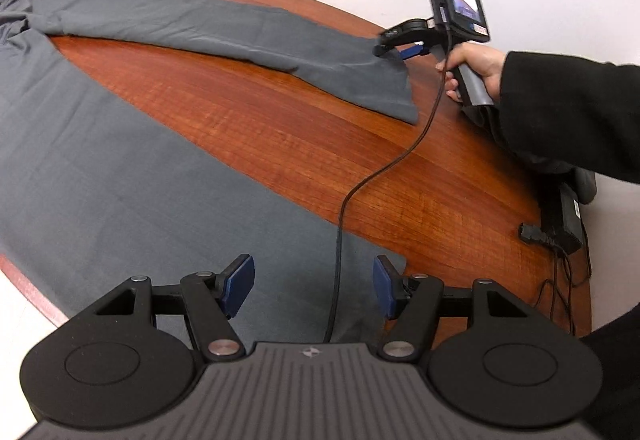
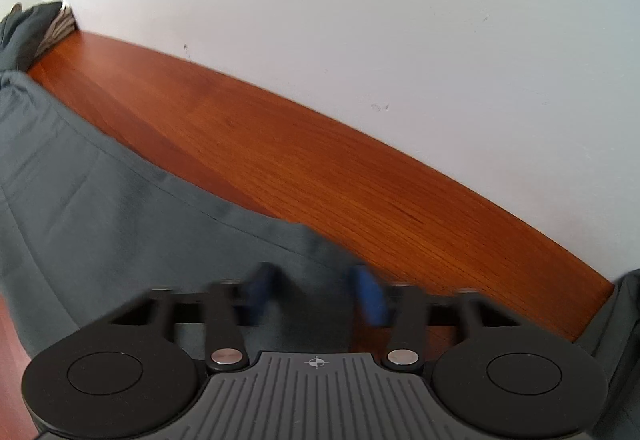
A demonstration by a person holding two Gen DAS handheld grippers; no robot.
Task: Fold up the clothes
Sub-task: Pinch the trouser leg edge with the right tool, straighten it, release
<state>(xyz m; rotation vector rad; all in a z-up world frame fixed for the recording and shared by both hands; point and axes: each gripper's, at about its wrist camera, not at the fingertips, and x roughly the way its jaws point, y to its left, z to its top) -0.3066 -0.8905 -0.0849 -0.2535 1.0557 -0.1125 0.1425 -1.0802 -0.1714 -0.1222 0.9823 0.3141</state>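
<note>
Grey trousers (image 1: 120, 144) are lying spread across the reddish wooden surface (image 1: 280, 128), legs splayed apart. The left gripper (image 1: 314, 286) is hovering over the hem of the near leg, its blue fingers (image 1: 240, 286) standing apart with nothing gripped. The right gripper (image 1: 394, 50), held in a person's hand (image 1: 476, 70), is sitting at the far leg's hem; whether its fingers are grasping the cloth I cannot tell, being blurred

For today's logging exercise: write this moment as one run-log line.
garment: grey trousers spread flat | left claw: open over hem | right claw: at other hem
</note>
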